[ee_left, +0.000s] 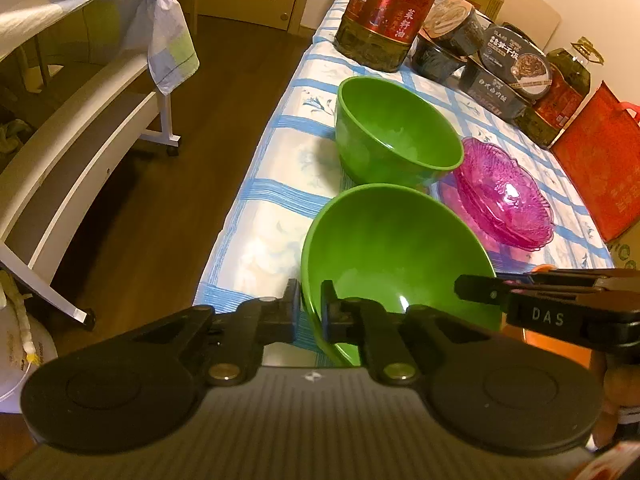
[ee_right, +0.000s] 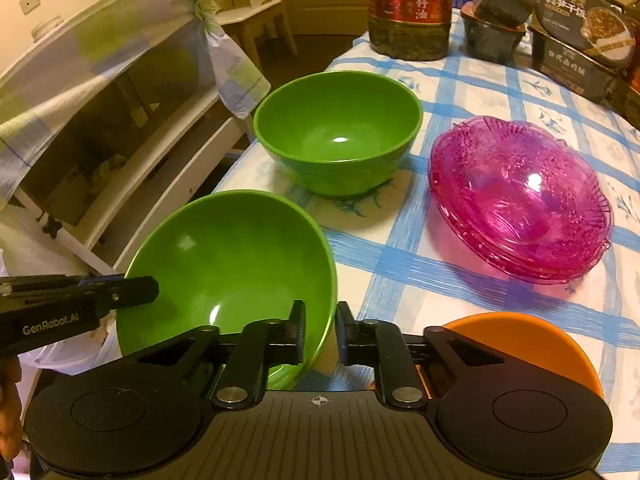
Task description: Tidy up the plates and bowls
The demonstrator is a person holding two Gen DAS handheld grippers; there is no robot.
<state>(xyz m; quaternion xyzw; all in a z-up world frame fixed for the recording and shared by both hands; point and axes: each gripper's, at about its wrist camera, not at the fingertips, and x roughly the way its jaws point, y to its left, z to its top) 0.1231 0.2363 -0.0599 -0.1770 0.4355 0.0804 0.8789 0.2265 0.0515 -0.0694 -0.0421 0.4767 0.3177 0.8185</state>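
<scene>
Both grippers pinch the rim of the near green bowl (ee_left: 396, 256), also in the right wrist view (ee_right: 232, 264). My left gripper (ee_left: 310, 308) is shut on its left rim; it shows in the right wrist view (ee_right: 148, 290). My right gripper (ee_right: 322, 332) is shut on its right rim; it shows in the left wrist view (ee_left: 468, 290). The bowl is tilted and held above the table's near end. A second green bowl (ee_left: 394, 132) (ee_right: 338, 132) stands upright behind it. A stack of pink glass plates (ee_left: 504, 192) (ee_right: 520, 200) lies to the right.
The table has a blue-checked cloth (ee_left: 276, 184). An orange plate (ee_right: 532, 336) lies under my right gripper. A large oil bottle (ee_left: 390, 12), dark food boxes (ee_left: 504, 68) and a red bag (ee_left: 600, 160) stand at the back. A white shelf (ee_left: 80, 148) stands left.
</scene>
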